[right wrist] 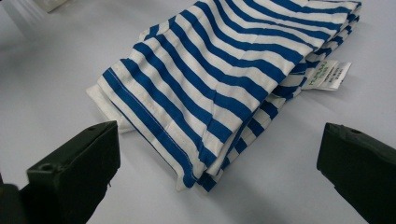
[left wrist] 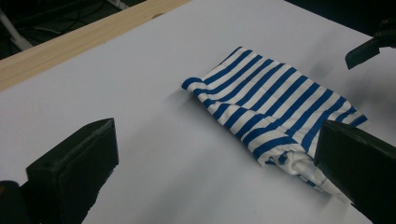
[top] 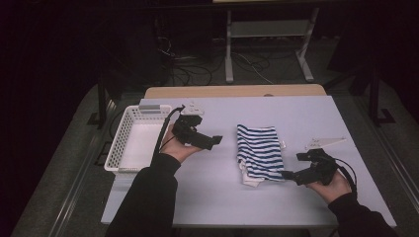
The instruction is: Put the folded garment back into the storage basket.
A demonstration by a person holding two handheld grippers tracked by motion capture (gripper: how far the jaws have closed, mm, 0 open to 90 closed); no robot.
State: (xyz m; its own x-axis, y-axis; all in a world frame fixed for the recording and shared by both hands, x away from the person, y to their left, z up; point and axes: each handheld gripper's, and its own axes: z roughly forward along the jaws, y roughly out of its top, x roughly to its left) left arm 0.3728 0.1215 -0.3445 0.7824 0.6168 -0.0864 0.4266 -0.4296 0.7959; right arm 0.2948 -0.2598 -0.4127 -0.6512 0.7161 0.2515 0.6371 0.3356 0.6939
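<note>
Both grippers, the left gripper (top: 213, 141) and right gripper (top: 291, 175), flank the folded blue-and-white striped garment (top: 259, 153) with jaws spread wide and empty, so folding looks done while moving it into the white basket (top: 129, 129) left of it remains.

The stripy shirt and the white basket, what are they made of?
Shirt: looks like soft knit cloth, matte, blue and white stripes; it folds limply and shows a stitched hem and a sewn-in label. Basket: probably plastic, white, with slotted lattice walls that hold their shape.
</note>
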